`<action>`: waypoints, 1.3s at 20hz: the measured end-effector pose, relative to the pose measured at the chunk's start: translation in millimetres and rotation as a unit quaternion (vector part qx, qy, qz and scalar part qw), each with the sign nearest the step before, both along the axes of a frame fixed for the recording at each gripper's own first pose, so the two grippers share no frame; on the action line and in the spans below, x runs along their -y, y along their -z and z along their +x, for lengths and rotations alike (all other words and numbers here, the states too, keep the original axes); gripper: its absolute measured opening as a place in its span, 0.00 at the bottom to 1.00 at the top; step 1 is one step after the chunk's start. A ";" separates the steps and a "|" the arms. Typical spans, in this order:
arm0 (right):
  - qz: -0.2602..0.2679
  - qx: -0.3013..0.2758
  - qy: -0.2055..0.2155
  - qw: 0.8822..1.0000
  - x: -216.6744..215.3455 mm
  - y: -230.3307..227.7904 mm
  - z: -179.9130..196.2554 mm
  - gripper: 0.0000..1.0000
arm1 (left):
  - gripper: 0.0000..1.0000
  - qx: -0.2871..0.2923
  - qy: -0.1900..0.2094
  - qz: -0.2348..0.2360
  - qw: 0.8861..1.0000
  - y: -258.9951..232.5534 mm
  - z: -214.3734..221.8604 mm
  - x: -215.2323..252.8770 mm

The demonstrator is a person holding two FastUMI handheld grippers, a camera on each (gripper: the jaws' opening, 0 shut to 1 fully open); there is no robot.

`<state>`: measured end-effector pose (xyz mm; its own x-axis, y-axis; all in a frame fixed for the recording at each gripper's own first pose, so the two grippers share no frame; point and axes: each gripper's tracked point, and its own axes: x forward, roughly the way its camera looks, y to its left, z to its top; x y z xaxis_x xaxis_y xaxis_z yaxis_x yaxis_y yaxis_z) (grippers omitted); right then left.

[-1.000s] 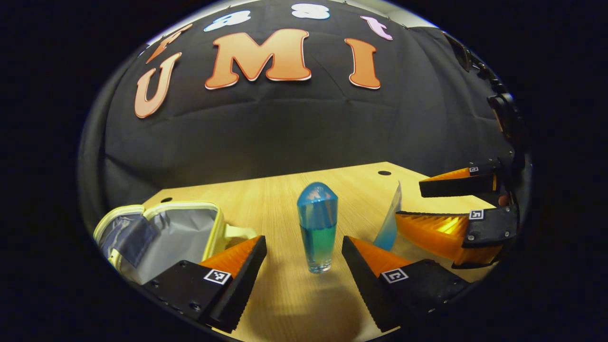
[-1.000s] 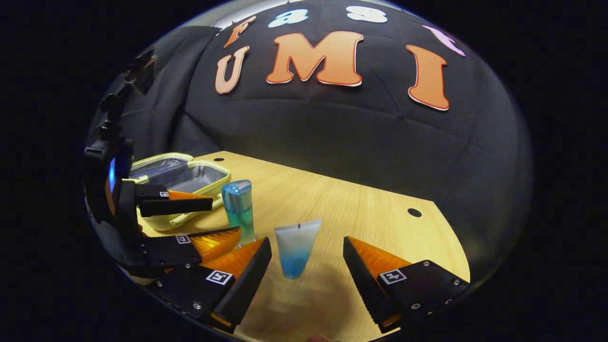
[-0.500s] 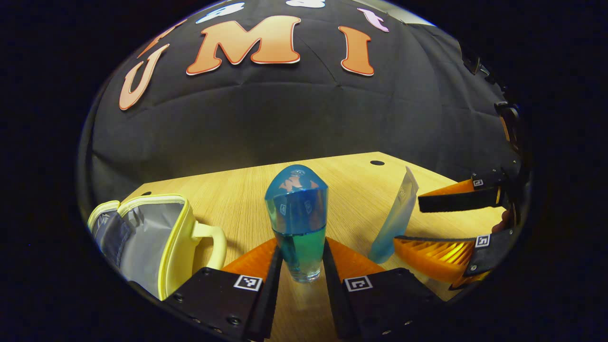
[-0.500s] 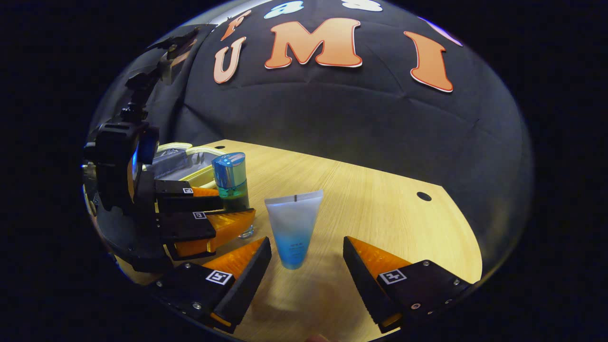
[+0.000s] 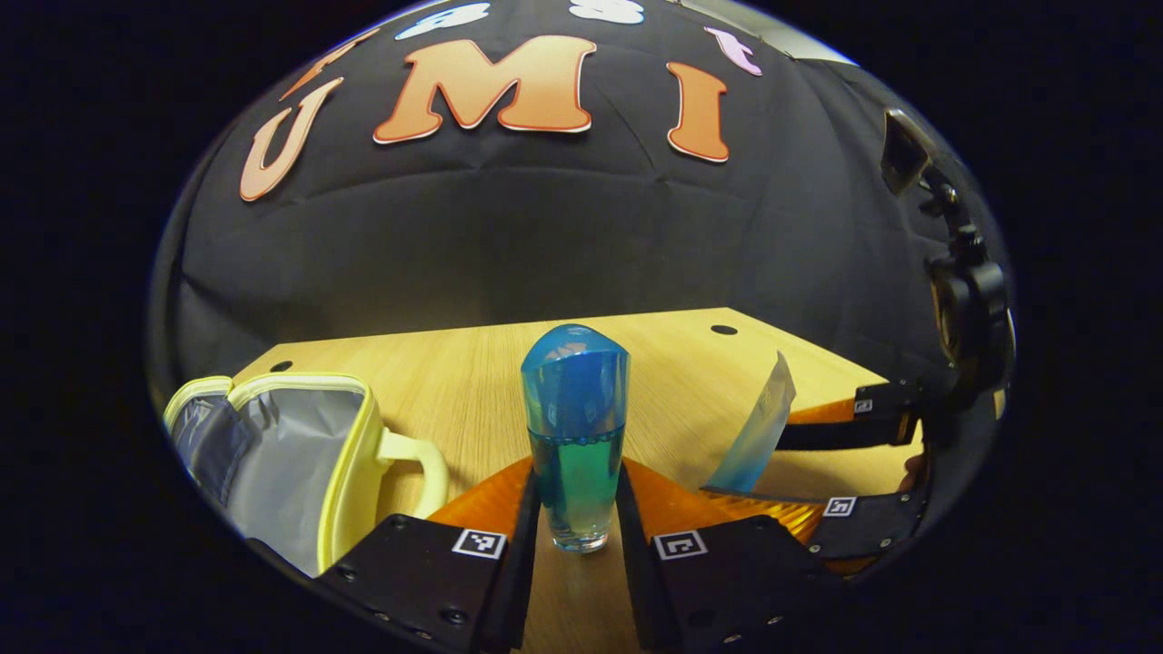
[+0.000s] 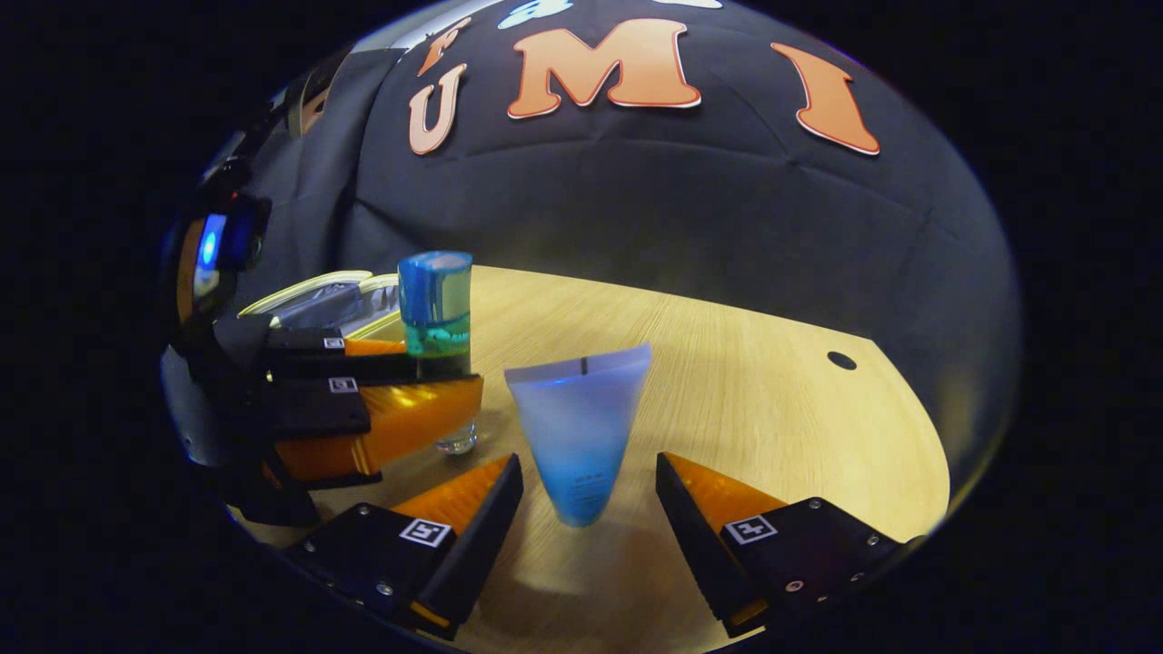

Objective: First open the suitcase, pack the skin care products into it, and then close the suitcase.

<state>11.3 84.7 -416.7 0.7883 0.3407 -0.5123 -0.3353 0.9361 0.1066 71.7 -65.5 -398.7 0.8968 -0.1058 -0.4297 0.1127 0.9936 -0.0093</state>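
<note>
Clamping the upright bottle in my left tool, both fingers pressed on its sides. Open suitcase lies just left on the surface. Right tool gapes wide, tube standing between its fingers, untouched.

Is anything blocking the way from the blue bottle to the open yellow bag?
Nothing visible does. The blue bottle sits clamped in the left gripper, and only bare table lies between it and the open yellow bag.
</note>
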 end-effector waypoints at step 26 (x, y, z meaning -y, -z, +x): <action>0.030 0.061 -0.048 0.997 -62.3 -163.0 7.7 0.49 | 0.38 0.054 -0.064 0.010 0.996 -170.4 -32.1 -114.4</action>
<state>19.0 147.0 -253.7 0.8056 0.4443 -0.3920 -0.4367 0.8924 0.1138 39.7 48.9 -228.4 0.9438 0.0194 -0.3300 -0.0152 0.9998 0.0153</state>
